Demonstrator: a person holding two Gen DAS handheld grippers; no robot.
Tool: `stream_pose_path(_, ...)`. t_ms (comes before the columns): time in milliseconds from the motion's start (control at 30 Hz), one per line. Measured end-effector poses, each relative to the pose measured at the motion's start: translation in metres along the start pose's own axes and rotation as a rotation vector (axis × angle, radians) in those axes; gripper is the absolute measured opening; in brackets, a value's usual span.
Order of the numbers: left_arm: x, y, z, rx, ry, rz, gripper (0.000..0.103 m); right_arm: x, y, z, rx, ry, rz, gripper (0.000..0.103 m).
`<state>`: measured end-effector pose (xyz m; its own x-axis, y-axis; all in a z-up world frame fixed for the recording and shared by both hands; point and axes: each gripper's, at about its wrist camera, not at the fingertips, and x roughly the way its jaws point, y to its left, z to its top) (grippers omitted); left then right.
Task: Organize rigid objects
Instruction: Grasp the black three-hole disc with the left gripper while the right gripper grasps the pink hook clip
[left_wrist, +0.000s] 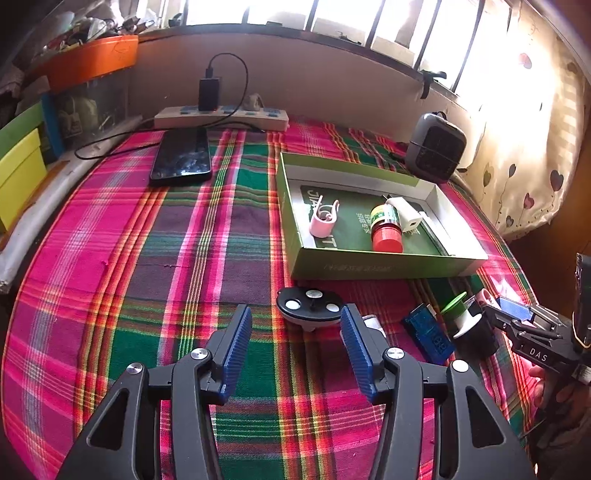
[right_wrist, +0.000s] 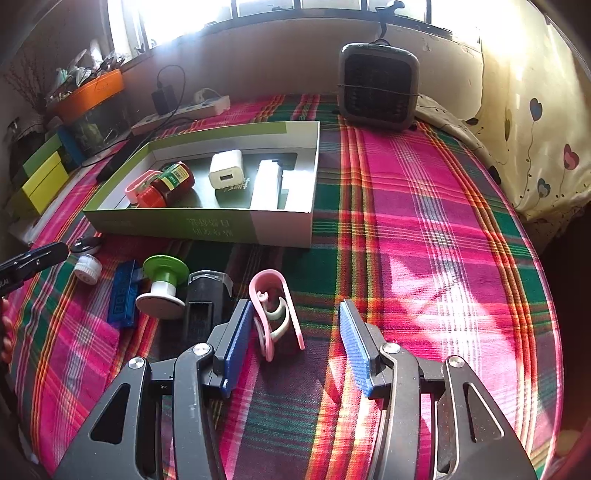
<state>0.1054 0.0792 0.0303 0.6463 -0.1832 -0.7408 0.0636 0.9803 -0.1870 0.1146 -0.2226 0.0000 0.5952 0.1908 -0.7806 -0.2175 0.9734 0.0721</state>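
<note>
We work from the left. Our left gripper hovers with its jaws apart and nothing between them, and the black disc with three pale studs lies on the plaid cloth just beyond the fingertips, at about twelve o'clock. To take it well we should straddle it squarely and close low on its rim, since its domed underside looks likely to rock.

Further right sit the blue module, the green-topped spool and the black block, crowded together.

Our right gripper is also open and empty; the pink clip lies between the fingers, hard against the left pad, well clear of the right one. We judge this the step in hand: shift slightly left to centre the clip, then close gently, as its thin loops may flex or twist out.

The green box, at eleven o'clock from the right gripper, already holds a red-capped jar, a white charger and another pink clip.
</note>
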Motion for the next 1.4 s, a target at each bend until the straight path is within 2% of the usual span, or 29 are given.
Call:
stream_pose_path(433, 0.022, -0.005, 0.008, 0.009, 0.048, 0.019, 0.050, 0.007, 0.003, 0.003, -0.043, 0.003, -0.036, 0.049)
stream_pose_path(767, 0.032, -0.001, 0.009, -0.006, 0.064, 0.017, 0.050, 0.009, 0.002, 0.005, -0.039, -0.010, -0.031, 0.049)
stream_pose_path(967, 0.033, 0.002, 0.011, -0.033, 0.059, 0.010, 0.050, 0.012, 0.006, 0.005, -0.060, -0.005, -0.016, 0.060)
stream_pose_path(1400, 0.032, 0.009, 0.011, -0.074, 0.047, -0.006, 0.048, 0.011, 0.009, 0.004, -0.057, -0.006, -0.016, 0.061)
